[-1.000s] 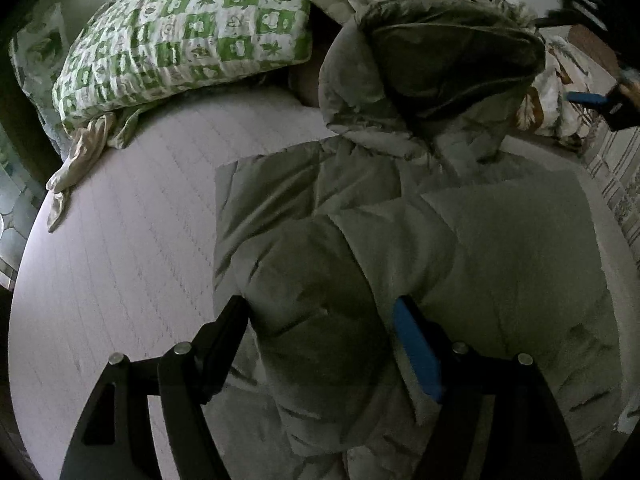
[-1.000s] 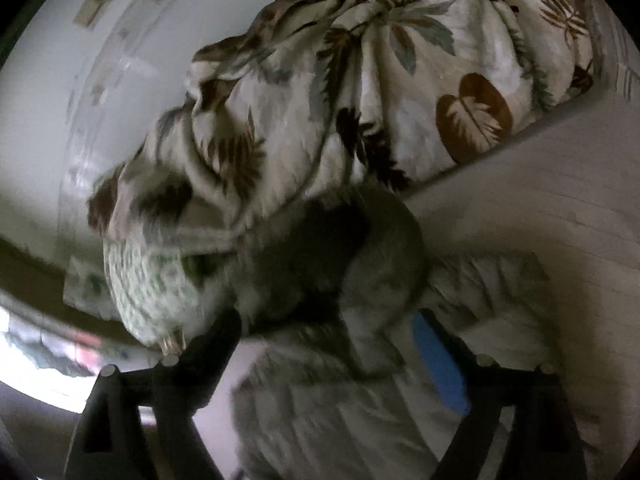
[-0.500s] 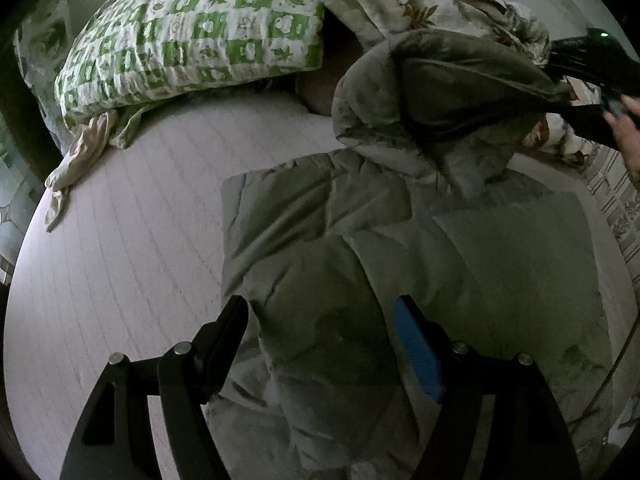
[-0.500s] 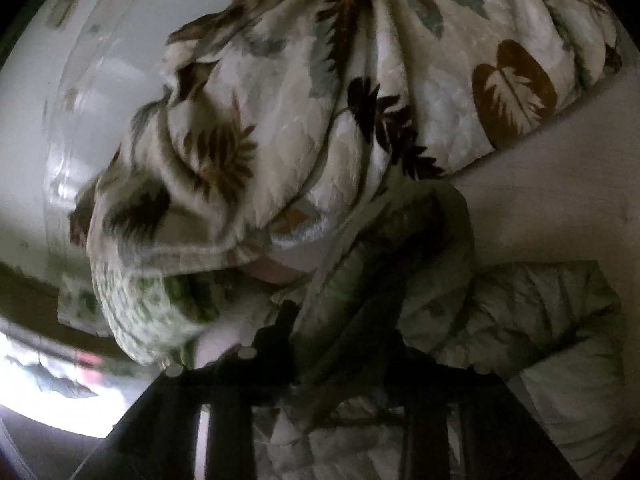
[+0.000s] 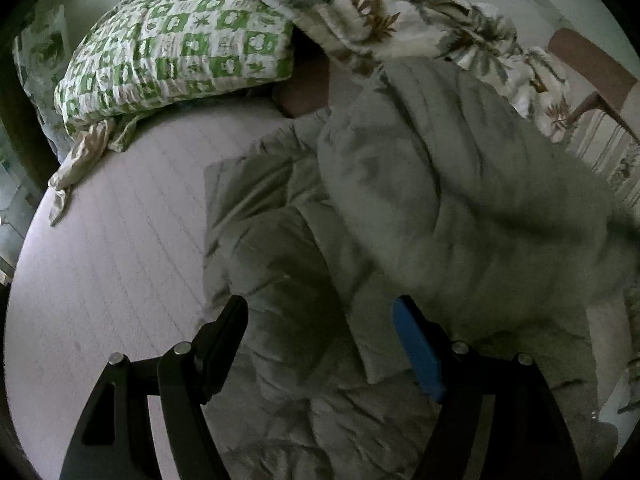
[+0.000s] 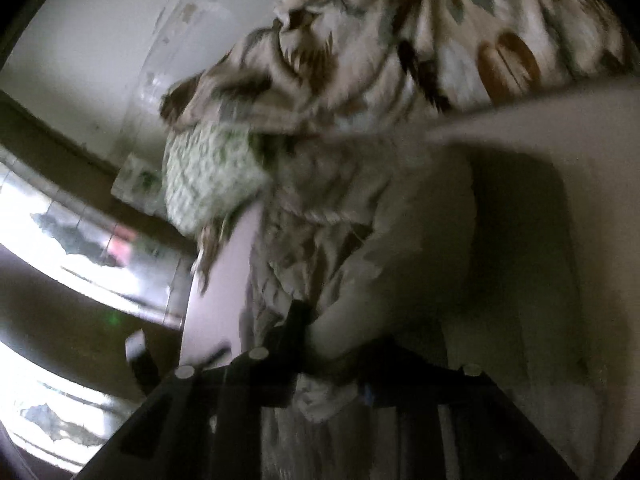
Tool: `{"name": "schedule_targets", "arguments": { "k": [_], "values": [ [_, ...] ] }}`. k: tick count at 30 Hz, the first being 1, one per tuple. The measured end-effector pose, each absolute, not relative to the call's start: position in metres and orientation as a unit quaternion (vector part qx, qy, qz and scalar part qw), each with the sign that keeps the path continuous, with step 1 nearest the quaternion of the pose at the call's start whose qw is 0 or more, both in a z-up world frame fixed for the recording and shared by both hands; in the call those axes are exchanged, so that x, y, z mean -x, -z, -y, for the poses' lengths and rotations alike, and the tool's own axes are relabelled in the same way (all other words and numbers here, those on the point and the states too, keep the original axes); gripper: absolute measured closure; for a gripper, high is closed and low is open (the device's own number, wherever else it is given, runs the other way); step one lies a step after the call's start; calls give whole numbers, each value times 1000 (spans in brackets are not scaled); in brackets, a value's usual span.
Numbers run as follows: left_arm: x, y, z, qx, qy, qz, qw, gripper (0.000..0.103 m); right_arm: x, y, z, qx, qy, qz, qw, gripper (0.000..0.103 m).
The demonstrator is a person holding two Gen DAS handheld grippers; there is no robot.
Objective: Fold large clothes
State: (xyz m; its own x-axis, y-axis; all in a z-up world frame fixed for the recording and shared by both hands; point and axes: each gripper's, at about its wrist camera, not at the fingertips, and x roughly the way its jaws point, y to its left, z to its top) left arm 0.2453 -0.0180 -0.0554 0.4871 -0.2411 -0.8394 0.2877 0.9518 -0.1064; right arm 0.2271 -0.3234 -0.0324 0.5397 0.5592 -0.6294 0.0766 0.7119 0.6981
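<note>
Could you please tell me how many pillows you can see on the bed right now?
1. A green-and-white checked pillow lies at the far left of the bed, partly under the leaf-print quilt. Others may be hidden beneath that quilt.

Home bedroom — bed (image 5: 120, 264), pillow (image 5: 180, 64)

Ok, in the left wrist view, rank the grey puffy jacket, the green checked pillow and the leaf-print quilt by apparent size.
1. grey puffy jacket, nearest the camera, so size is flattered
2. green checked pillow and leaf-print quilt: look alike, quilt partly cut off
</note>
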Motion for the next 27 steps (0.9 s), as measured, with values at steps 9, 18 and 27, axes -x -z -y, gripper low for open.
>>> {"name": "schedule_targets", "arguments": {
  "k": [9,18,27],
  "values": [
    [-263,60,38,38,148,-487,860,27,-193,156,334,-372,-67,-519,767,86],
    [-321,70,56,91,136,-512,843,27,-202,133,347,-355,-43,-502,787,86],
    [-348,81,64,101,124,-525,836,27,-237,102,365,-361,-22,-468,807,0]
  ]
}}
